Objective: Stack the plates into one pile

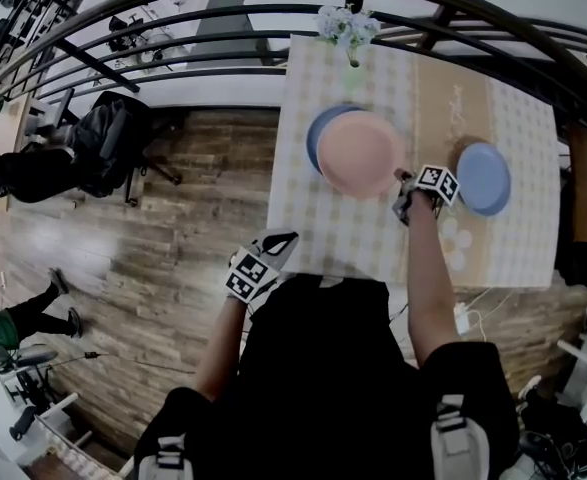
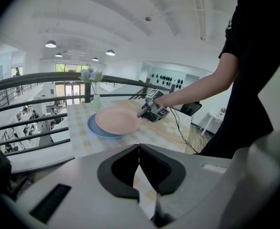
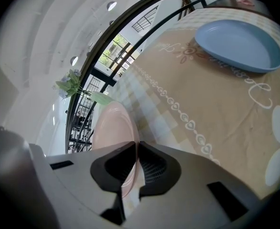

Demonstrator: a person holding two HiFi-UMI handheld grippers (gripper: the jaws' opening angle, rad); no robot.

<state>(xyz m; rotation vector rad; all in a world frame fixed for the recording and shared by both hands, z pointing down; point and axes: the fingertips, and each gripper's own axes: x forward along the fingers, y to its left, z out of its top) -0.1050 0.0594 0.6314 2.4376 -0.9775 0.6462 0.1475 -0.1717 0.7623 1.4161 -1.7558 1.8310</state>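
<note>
A pink plate (image 1: 358, 153) (image 2: 117, 120) (image 3: 112, 123) sits over a larger blue plate (image 1: 318, 133) (image 2: 96, 128) at the middle of the table; I cannot tell if it rests fully on it. My right gripper (image 1: 405, 183) (image 2: 144, 111) (image 3: 136, 144) is shut on the pink plate's right rim. A second blue plate (image 1: 483, 178) (image 3: 237, 44) lies alone to the right on the tan runner. My left gripper (image 1: 273, 243) (image 2: 139, 147) hovers by the table's near left corner, shut with nothing in it.
The table (image 1: 513, 258) carries a checked cloth. A vase of flowers (image 1: 348, 28) (image 2: 96, 101) stands at its far edge, just behind the stacked plates. A black railing (image 1: 173, 58) curves behind the table. Cables (image 1: 468, 318) hang at the near right edge.
</note>
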